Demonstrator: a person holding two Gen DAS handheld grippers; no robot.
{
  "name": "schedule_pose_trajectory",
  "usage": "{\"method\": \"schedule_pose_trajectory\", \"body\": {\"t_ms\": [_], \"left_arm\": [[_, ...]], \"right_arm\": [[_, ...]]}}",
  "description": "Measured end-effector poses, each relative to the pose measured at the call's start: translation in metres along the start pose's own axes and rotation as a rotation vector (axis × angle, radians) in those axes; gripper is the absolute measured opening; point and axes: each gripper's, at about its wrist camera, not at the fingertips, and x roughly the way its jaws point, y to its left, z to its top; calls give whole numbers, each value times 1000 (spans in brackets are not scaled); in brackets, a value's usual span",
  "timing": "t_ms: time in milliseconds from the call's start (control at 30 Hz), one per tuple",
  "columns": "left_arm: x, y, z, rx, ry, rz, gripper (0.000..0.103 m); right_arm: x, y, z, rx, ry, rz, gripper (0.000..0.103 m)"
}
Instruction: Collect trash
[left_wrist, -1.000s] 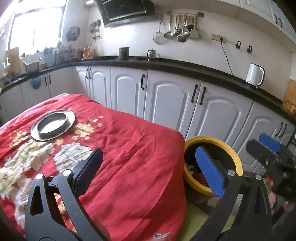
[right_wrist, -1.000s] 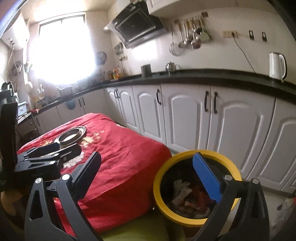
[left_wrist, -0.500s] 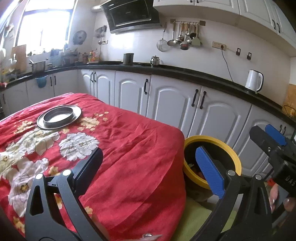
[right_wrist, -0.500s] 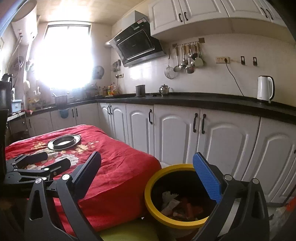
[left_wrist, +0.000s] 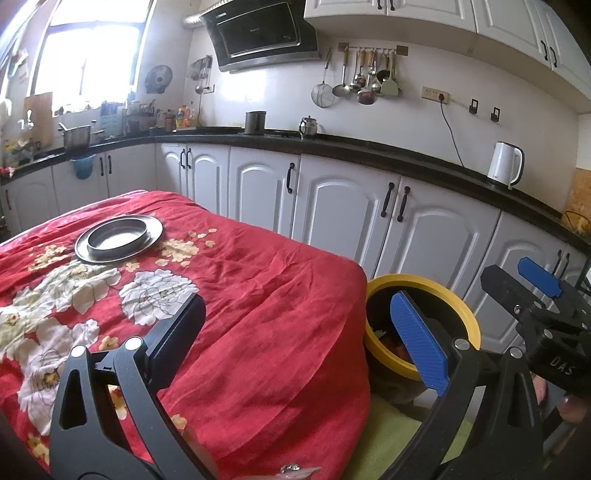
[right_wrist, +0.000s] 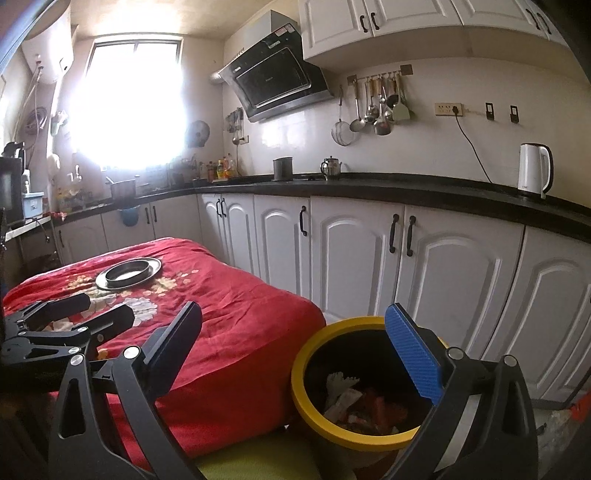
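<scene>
A black trash bin with a yellow rim (right_wrist: 321, 343) stands on the floor by the table's right corner; it also shows in the left wrist view (left_wrist: 458, 295). Crumpled paper and red scraps (right_wrist: 354, 402) lie inside it. My left gripper (left_wrist: 295, 332) is open and empty above the red floral tablecloth (left_wrist: 258, 295). My right gripper (right_wrist: 295, 343) is open and empty, raised over the bin and the table corner. Each gripper shows in the other's view: the right one (left_wrist: 524, 291) and the left one (right_wrist: 88, 314).
A round metal dish (left_wrist: 118, 238) sits on the cloth at the far left. White cabinets (left_wrist: 343, 210) under a black counter run behind the table and bin. A white kettle (left_wrist: 504, 164) stands on the counter. A green mat (right_wrist: 258, 458) lies by the bin.
Both grippers have risen and pulled back from the bin, so more of the kitchen shows. Both stay open and empty.
</scene>
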Motion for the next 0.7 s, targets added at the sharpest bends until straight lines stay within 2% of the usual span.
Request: {"method": "schedule_pose_trajectory", "body": {"t_ms": [700], "left_arm": [[-2,-1,2,-1,-7,1,92]], "right_arm": [[1,-1,0,2,3,0,97]]}}
